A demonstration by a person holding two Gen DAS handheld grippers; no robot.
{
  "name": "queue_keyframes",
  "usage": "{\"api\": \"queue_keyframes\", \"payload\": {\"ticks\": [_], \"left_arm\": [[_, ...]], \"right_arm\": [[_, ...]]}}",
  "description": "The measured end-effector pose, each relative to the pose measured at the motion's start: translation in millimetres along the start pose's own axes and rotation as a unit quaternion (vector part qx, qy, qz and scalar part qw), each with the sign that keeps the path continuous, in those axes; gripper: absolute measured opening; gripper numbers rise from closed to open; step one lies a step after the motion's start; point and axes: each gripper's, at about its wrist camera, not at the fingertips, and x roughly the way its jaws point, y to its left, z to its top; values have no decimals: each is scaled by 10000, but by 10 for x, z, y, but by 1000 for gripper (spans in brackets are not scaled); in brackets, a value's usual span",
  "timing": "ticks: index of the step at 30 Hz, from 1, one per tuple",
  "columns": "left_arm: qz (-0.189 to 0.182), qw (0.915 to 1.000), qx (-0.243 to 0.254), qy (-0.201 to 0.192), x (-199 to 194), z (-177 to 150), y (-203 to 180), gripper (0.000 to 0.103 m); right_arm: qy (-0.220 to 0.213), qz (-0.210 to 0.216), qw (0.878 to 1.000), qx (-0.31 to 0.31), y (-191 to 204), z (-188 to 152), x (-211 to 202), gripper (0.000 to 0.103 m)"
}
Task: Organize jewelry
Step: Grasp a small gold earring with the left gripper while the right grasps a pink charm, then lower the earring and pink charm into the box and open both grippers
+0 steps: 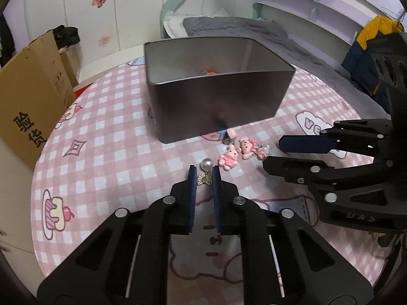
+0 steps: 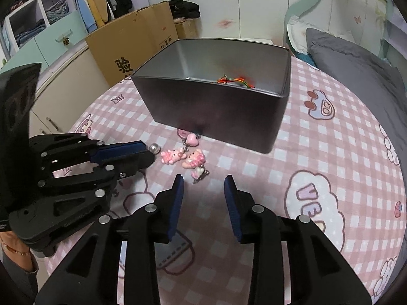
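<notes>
My left tool point(image 1: 205, 175) is pinched together on the pearl earring point(image 1: 205, 172) at its small gold bow, down on the pink checked desk point(image 1: 106, 137). It's light, hard and slippery, so I'd grip the bow, not the round pearl.

My right tool point(image 2: 203, 188) stands apart and empty, just short of the pink charms point(image 2: 189, 158) lying before the dark tin point(image 2: 216, 111).

Your tablecloth point(image 1: 106, 137) — pink-and-white check printed with cartoon cakes and clouds. Your metal box point(image 1: 218, 106): dark grey outside, pale silver inside. Bunny charms point(image 1: 227, 158) — glossy pink. Pearl earring point(image 1: 205, 170): white bead, gold bow. Gripper pads point(image 2: 178, 203), blue.
</notes>
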Motion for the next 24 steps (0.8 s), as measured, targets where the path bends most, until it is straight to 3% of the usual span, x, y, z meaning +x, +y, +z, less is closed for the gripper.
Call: {"api": "queue_keyframes", "payload": {"ticks": [8,9,11,17,24], "left_arm": [[-160,9997,-191,-85,-138,27,99,12],[-184,9996,-191,-105,-167,36,101,12],[-233,9994,-206,-140,-194,52,97,12],[-434,9984,-257,-271,-348,129,92,12],[-697,9961,-269,-460,-546,337,28,12]], "right_arm": [[-20,-282,9990,-340,112,62,102,32],[-17,-340,9986,-398,128,60,111,29],[-5,-487,9973,-544,160,57,120,13],[28,-478,9968,-635,165,12,11,13],[-321,-242,9978,-521,114,97,-423,13]]}}
